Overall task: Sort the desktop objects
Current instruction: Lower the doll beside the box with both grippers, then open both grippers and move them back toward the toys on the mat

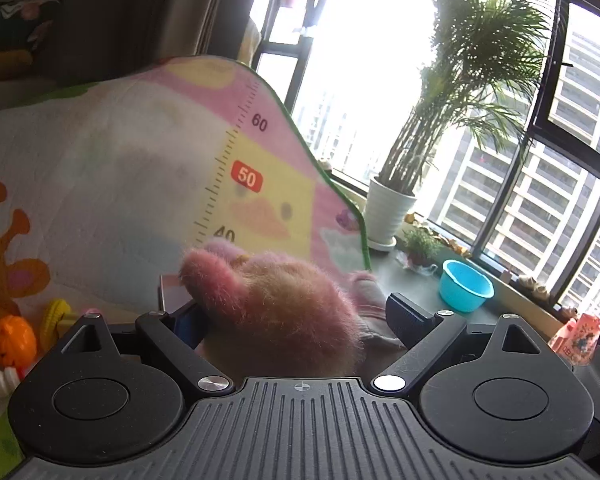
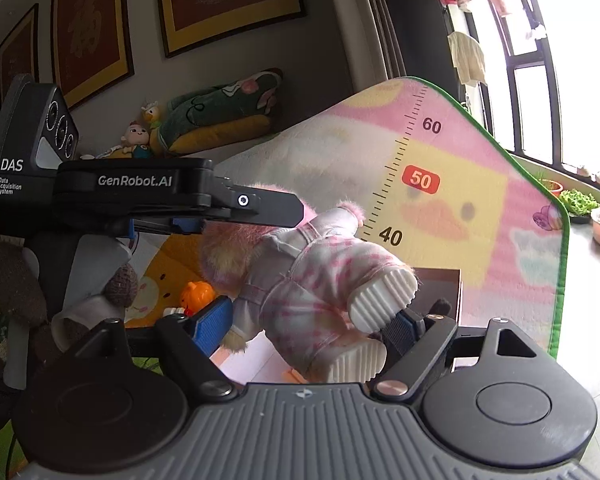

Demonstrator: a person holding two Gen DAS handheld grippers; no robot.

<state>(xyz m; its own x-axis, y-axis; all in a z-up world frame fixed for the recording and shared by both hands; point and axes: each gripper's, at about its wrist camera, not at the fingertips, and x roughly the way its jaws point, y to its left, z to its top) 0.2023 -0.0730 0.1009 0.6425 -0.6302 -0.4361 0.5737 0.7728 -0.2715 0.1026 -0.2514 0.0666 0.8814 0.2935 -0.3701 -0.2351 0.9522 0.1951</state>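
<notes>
A pink plush doll (image 1: pixel 276 304) with fuzzy head and checked pink-white overalls (image 2: pixel 308 280) is held in the air. My left gripper (image 1: pixel 296 316) is shut on its furry head; the same gripper shows from the side in the right wrist view (image 2: pixel 256 208), clamped on the head. My right gripper (image 2: pixel 312 328) has its blue pads on either side of the doll's legs and white-soled shoes (image 2: pixel 380 292), closed against them.
A folded play mat (image 1: pixel 140 160) with a ruler print stands behind. An orange pumpkin toy (image 1: pixel 12 344) and a yellow toy lie at left. A dark box (image 2: pixel 440 284) sits below the doll. A blue bowl (image 1: pixel 466 290) and potted plants (image 1: pixel 392 208) stand on the windowsill.
</notes>
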